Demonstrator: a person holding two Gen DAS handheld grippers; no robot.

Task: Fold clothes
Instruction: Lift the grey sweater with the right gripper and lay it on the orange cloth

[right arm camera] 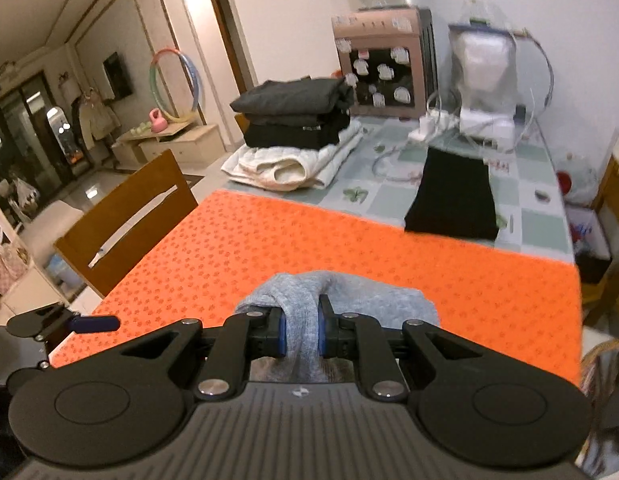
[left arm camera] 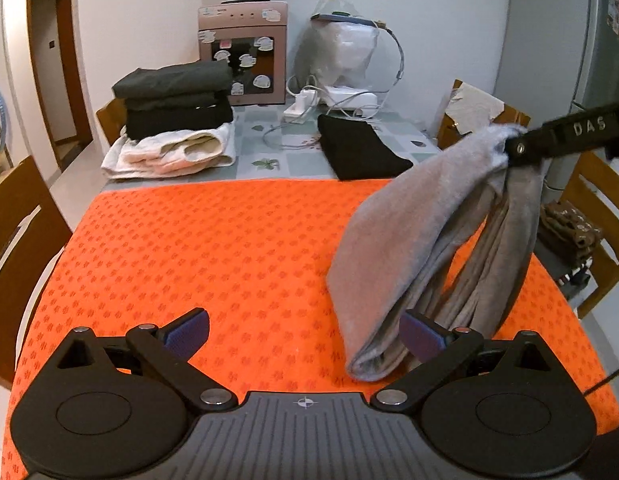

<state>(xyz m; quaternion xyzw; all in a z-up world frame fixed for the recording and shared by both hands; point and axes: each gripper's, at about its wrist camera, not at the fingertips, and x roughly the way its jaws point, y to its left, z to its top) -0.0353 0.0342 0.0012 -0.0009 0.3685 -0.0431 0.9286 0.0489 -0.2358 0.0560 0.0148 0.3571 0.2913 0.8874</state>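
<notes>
A grey garment [left arm camera: 413,240] hangs bunched from my right gripper [left arm camera: 513,152], which is shut on its upper end high above the orange mat [left arm camera: 213,248]. The cloth's lower fold touches the mat just beside my left gripper's right fingertip [left arm camera: 419,334]. My left gripper [left arm camera: 305,332] stands open low over the near part of the mat, with nothing between its fingers. In the right wrist view the grey garment [right arm camera: 301,316] is pinched between the blue pads of my right gripper [right arm camera: 302,332], and my left gripper [right arm camera: 93,324] shows at the left edge.
At the far left of the table lies a stack of folded dark clothes [left arm camera: 173,100] on a white quilted piece [left arm camera: 169,152]. A folded black garment [left arm camera: 357,148] lies far centre. Behind stand a pink appliance [left arm camera: 243,52], cables and a bag. Wooden chairs [left arm camera: 13,248] flank the table.
</notes>
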